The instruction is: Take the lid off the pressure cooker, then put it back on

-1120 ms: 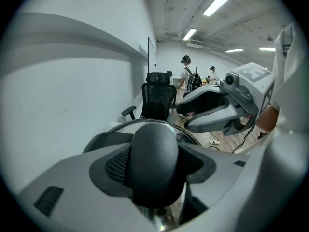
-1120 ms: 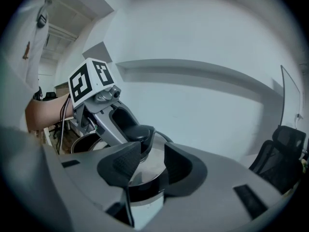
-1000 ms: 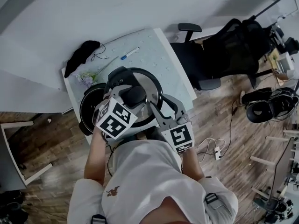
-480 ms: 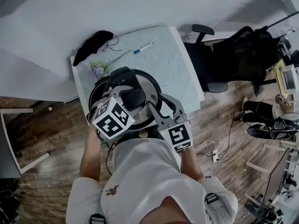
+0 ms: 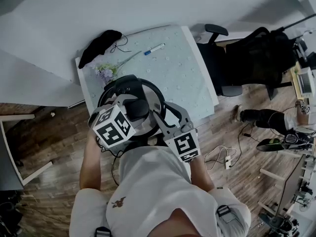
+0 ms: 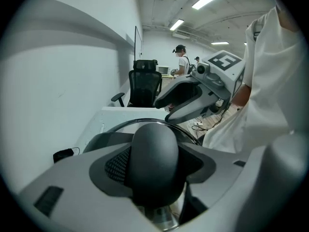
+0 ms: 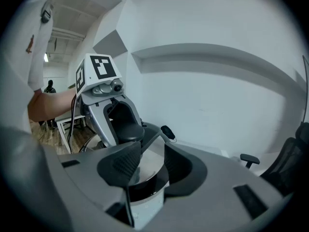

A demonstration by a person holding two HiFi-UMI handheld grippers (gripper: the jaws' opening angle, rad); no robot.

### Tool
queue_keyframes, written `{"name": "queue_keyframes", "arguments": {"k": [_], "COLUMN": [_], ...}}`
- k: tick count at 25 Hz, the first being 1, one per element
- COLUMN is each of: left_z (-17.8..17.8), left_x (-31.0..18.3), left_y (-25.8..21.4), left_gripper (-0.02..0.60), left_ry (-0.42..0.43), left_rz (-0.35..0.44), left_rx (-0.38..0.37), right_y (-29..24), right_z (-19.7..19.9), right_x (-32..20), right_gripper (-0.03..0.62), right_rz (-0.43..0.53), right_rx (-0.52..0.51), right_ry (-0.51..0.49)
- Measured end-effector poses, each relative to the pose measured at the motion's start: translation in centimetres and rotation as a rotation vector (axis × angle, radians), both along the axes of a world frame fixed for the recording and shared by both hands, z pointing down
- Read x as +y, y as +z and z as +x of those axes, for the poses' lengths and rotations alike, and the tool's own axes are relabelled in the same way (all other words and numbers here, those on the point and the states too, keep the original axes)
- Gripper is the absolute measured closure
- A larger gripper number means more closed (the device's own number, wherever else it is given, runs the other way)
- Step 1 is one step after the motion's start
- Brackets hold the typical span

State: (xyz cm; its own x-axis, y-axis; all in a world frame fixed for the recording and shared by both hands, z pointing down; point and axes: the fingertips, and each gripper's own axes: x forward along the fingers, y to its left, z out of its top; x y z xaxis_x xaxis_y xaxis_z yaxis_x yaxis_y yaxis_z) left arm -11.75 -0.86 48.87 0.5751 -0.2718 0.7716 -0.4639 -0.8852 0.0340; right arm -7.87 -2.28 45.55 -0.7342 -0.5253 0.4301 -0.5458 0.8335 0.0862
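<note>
**Lid gripped by its knob at the table's near edge**

In the head view the left gripper (image 6: 152, 144) comes in from 7 o'clock. Its jaws are clamped on the black knob (image 6: 154, 170) at the middle of the pressure cooker lid (image 5: 156, 99), with a textured pad pressed against each side of the knob.

The right gripper (image 7: 150, 151) reaches in from 5 o'clock to the lid's 4 o'clock edge. Its jaws stand a narrow way apart. The lid's shiny top and dark rim show in the gap, and neither pad can be seen pressing on anything.

The lid is over the near end of the pale table (image 5: 182, 73). Whether it rests on the cooker cannot be told.

Farther out from the lid:
- At 11 o'clock, a sprig of flowers (image 5: 104, 73) lies on the table.
- At 1 o'clock is a pen (image 5: 154, 49).
- At the far left corner is a black bundle (image 5: 98, 44).
- At 2 o'clock, off the table, stands a black office chair (image 5: 219, 65).
</note>
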Motion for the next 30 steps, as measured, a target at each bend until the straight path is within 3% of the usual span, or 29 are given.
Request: {"name": "queue_keyframes", "arguments": {"k": [14, 30], "left_z": [-3.0, -3.3], "left_x": [1.2, 1.0], "left_y": [1.8, 2.6], "left_gripper": [0.307, 0.307], "left_ry": [0.087, 0.117], "left_rz": [-0.028, -0.065], "left_rx": [-0.047, -0.007], "right_y": [1.2, 1.3], "right_z": [-2.8, -3.5], "right_x": [0.7, -0.3], "right_gripper": [0.440, 0.441], "right_rz": [-0.025, -0.030], "right_rx": [0.016, 0.021], "right_ry": [-0.043, -0.050]}}
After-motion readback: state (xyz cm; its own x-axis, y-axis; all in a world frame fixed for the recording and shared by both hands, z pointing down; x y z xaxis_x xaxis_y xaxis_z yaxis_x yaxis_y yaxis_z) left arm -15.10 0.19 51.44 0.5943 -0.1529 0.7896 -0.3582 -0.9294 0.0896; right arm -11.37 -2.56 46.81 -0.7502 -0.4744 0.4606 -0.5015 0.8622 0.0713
